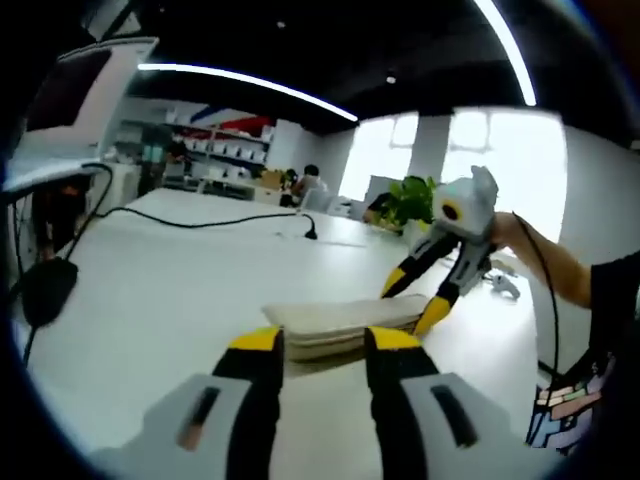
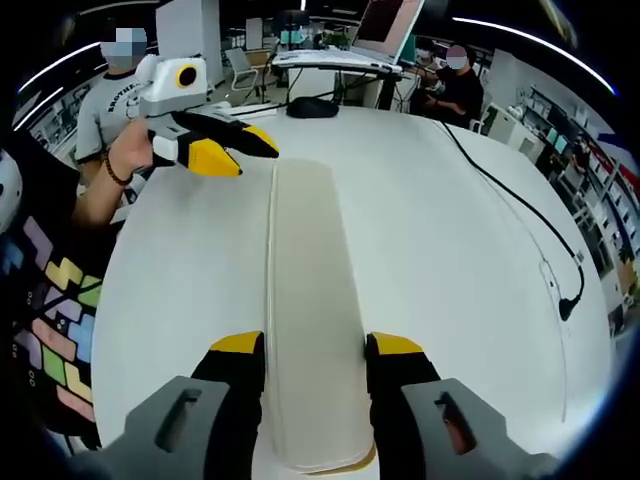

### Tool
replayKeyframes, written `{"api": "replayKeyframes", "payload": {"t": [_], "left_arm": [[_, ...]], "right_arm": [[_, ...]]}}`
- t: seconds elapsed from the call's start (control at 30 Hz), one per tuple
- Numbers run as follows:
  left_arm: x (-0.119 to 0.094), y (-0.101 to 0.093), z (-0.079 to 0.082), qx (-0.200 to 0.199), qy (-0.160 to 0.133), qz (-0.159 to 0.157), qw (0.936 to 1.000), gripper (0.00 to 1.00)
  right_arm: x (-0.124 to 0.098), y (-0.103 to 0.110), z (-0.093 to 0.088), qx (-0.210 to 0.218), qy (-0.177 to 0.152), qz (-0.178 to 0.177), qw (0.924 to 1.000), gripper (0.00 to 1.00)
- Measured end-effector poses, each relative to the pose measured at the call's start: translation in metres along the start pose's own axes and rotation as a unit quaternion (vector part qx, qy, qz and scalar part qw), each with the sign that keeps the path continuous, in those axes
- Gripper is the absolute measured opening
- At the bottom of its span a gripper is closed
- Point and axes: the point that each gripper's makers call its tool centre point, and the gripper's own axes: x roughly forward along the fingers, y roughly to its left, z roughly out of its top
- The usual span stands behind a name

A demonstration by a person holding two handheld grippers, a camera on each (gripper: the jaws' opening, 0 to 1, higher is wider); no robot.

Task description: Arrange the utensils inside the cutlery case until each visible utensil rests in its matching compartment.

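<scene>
On the white table (image 2: 450, 250) lies a long, closed, beige cutlery case (image 2: 305, 300), lid on, with no utensils to be seen. Seen from the right gripper view, the case runs lengthwise away from the camera, and the right gripper (image 2: 315, 350) sits at its near end with 2 yellow-tipped jaws apart, 1 on each long side of the case; whether they touch its edges cannot be told. The left gripper (image 2: 235, 150) comes in from the left, held in a person's hand (image 2: 130, 155), its jaws slightly apart, hovering just beside the case's far end.

From the left gripper view, the case (image 1: 345, 325) lies crosswise just beyond that gripper's (image 1: 320, 345) own jaws, which stand apart and hold nothing. The right gripper (image 1: 410, 300) reaches down at the case's right end, jaws spread over it.

A black cable (image 2: 520, 200) trails across the table, and a dark mouse-like object (image 2: 312, 106) rests near the far edge.
</scene>
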Motion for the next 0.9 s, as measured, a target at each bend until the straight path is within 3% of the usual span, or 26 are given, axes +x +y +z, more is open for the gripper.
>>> {"api": "replayKeyframes", "payload": {"t": [0.2,0.4,0.5,0.67,0.73,0.9], "left_arm": [[0.006,0.021,-0.004,-0.036,0.011,0.043,0.9984,0.26],[0.010,0.027,-0.002,-0.091,0.007,0.041,0.9949,0.23],[0.012,0.032,-0.007,-0.089,0.017,0.056,0.9943,0.13],[0.013,0.034,-0.013,-0.083,0.029,0.061,0.9943,0.07],[0.012,0.039,-0.013,-0.066,0.028,0.076,0.9945,0.01],[0.015,0.037,-0.012,-0.065,0.026,0.074,0.9948,0.01]], "right_arm": [[0.002,0.000,-0.002,-0.010,0.011,-0.006,0.9999,0.42],[0.002,-0.001,-0.003,-0.013,0.014,-0.007,0.9998,0.42],[0.003,-0.001,-0.003,-0.012,0.014,-0.008,0.9998,0.43],[0.004,-0.002,-0.003,-0.012,0.016,-0.008,0.9998,0.45],[0.005,-0.002,-0.004,-0.010,0.018,-0.008,0.9998,0.45],[0.006,-0.002,-0.004,-0.006,0.016,-0.006,0.9998,0.45]]}}
